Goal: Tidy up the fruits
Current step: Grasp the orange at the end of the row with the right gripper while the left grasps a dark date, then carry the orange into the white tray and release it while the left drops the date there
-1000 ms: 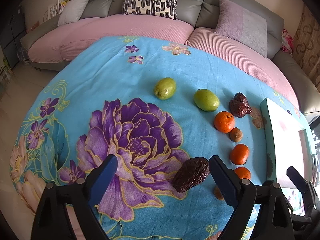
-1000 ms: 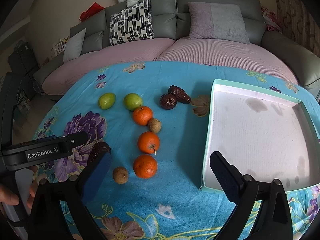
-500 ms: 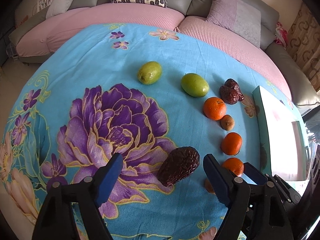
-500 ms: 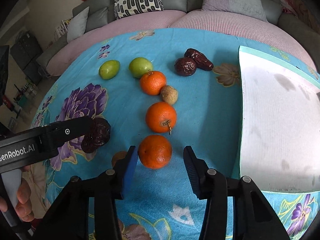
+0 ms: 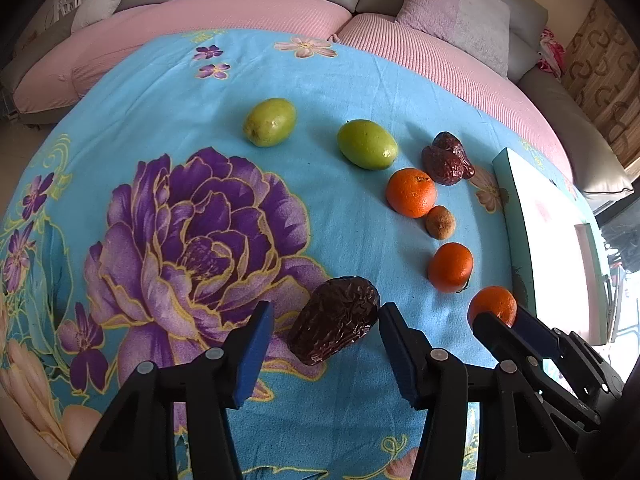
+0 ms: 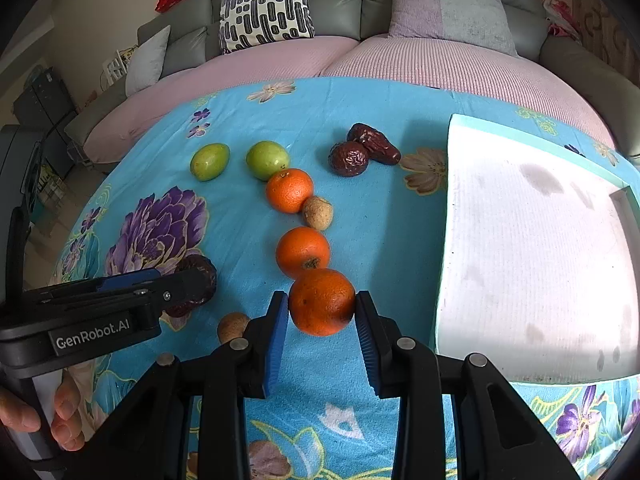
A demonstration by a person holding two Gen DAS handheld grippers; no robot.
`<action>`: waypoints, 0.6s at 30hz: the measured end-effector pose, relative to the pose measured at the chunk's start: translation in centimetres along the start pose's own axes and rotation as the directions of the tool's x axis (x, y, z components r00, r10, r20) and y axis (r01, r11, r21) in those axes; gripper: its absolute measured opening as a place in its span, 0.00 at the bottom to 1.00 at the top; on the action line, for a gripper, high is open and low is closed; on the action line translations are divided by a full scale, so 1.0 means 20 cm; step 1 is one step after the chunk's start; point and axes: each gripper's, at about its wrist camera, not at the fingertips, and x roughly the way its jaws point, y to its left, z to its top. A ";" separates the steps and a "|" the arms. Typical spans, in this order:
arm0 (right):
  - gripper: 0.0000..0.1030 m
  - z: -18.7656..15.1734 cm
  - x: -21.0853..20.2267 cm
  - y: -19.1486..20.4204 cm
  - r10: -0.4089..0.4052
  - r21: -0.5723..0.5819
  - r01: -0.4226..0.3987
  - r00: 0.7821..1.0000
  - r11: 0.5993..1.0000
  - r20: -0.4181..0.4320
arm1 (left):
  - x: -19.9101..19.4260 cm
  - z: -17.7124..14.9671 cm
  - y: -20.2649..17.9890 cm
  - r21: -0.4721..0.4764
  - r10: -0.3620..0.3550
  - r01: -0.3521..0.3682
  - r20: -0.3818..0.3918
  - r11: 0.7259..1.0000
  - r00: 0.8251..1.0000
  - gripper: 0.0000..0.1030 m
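While the right tool (image 6: 321,312) clamps a glossy, dimpled orange (image 6: 321,301), the left tool (image 5: 326,338) stands open. Its pads flank a wrinkled dark date (image 5: 334,330).

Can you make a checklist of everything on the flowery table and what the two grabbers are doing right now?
Surface: blue flowered cloth covers the table.
Job's things: three oranges, the nearest between the right gripper's pads, two more beyond it; two green fruits; two small brown fruits; three dark wrinkled dates, a pair at the back, one large date between the left fingers; white tray holds nothing.
Clutter: nothing seen.
Grippers: left gripper open around the large date; right gripper shut on the nearest orange.
Cables: nothing seen.
Surroundings: grey sofa with pillows, pink cover.
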 end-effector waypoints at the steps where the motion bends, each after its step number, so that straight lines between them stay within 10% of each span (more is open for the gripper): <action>1: 0.35 0.00 -0.01 0.00 -0.004 -0.001 0.004 1.000 1.000 0.004 | 0.01 0.00 -0.01 0.003 -0.011 0.011 -0.005 1.000 1.000 0.48; 18: 0.35 0.08 -0.24 -0.16 -0.064 0.060 0.058 0.992 0.997 0.110 | -0.15 0.00 -0.08 0.044 -0.087 0.084 0.091 0.996 0.992 0.38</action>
